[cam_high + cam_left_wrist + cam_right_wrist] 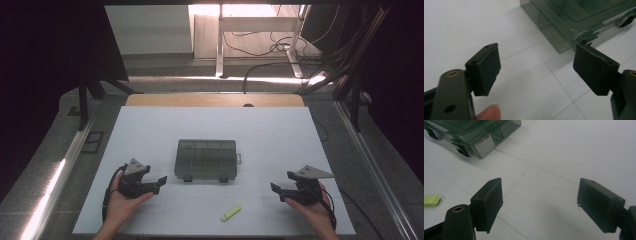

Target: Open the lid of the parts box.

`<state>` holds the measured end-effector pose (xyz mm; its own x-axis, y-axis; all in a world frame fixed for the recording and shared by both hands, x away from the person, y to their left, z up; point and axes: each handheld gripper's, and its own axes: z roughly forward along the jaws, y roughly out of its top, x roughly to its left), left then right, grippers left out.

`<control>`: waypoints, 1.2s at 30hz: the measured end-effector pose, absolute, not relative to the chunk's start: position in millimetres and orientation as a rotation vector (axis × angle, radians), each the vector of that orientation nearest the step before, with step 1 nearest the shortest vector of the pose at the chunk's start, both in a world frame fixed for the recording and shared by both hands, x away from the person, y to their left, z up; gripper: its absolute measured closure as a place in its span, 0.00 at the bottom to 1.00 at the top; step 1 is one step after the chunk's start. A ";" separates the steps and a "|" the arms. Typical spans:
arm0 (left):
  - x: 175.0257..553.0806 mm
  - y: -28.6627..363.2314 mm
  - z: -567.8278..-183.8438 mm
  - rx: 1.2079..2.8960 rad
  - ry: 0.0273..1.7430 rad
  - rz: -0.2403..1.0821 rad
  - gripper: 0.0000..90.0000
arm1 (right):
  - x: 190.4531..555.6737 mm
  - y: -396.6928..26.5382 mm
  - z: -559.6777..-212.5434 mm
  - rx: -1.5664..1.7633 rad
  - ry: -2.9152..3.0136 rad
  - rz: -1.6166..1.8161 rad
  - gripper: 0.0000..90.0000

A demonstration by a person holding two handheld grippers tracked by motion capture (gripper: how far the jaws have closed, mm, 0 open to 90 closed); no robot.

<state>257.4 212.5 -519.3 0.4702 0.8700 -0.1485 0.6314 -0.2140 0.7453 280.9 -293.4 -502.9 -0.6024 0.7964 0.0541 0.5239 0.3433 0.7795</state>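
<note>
Both grippers hover low over the white table point(150, 135), and the person has them aimed inward at the smoky-green compartment box point(206, 159) sitting mid-table between them. The left gripper point(159, 182) has its jaws spread wide with nothing between them; in the left gripper view the box's near corner point(564, 37) lies just ahead of the right-hand pad, close but not touching. The right gripper point(278, 191) is spread just as wide and empty too, with the box farther off, up at the top left of its own view point(474, 135). The box looks like rigid, thin-walled plastic: probably light, smooth and a bit slippery, lid shut by two dark latches point(187, 178) on the near edge. Those latches, or the short side walls, seem the sensible places to take hold. A small yellow-green piece point(231, 213) lies near the table's front edge, apart from both tools.
</note>
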 end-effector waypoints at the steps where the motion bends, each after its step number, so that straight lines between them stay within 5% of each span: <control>1: 258.0 212.7 -518.7 1.942 1.246 0.389 0.30 | 281.1 -292.6 -503.1 1.165 2.282 1.126 0.23; 4: 258.7 212.0 -517.6 1.942 1.232 0.376 0.38 | 281.5 -293.2 -502.9 1.169 2.278 1.127 0.23; 6: 259.5 211.3 -515.5 1.951 1.216 0.361 0.65 | 283.2 -294.4 -503.2 1.189 2.271 1.127 0.23; 8: 260.1 210.7 -513.8 1.951 1.205 0.333 0.68 | 283.5 -294.5 -503.5 1.189 2.272 1.127 0.23; 14: 263.2 207.3 -512.7 1.991 1.160 0.233 1.00 | 282.1 -293.6 -502.7 1.175 2.271 1.132 0.23; 36: 274.7 183.9 -522.8 2.115 1.121 0.205 1.00 | 280.7 -298.3 -503.8 1.192 2.260 1.114 0.23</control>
